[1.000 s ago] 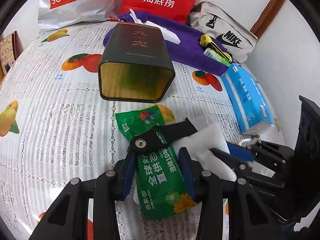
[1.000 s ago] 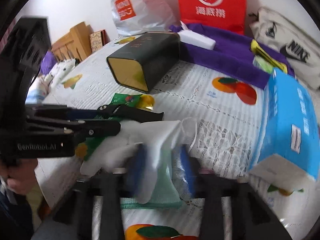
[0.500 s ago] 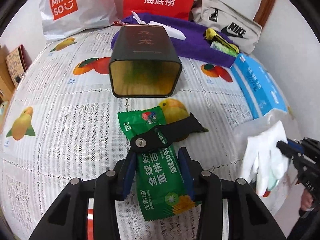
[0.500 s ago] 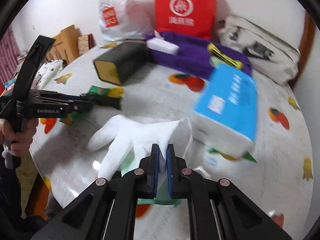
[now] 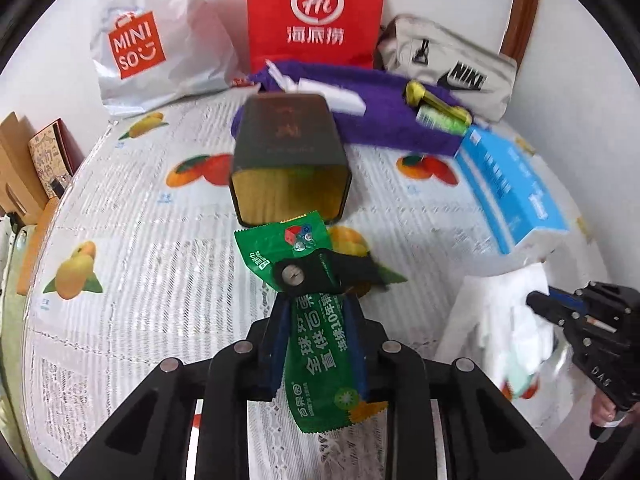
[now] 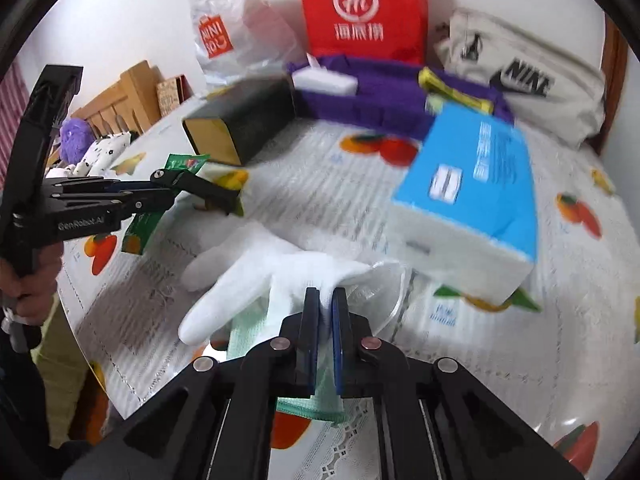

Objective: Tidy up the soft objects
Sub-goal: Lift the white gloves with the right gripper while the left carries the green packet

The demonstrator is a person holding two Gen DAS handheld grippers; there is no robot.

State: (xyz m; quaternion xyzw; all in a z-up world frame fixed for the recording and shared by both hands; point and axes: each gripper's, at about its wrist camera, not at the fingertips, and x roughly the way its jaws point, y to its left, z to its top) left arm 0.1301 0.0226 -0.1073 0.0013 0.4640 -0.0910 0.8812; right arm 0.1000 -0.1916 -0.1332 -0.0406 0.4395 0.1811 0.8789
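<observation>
1. The left gripper (image 5: 316, 320) points steeply down; its jaws are closing around a green packet (image 5: 320, 344).
2. The right gripper (image 6: 326, 320) tilts down, jaws nearly together, pinching a white glove (image 6: 256, 276).
3. A hand (image 6: 30, 292) grips the left gripper's handle.

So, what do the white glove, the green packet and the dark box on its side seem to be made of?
White glove: probably knitted fabric, matte; it hangs limp and creased.
Green packet: likely plastic film, glossy; printed, with a zigzag-cut end.
Dark box: perhaps metal, a tin; thin stiff walls, shiny golden inside. Blur leaves this open.
</observation>
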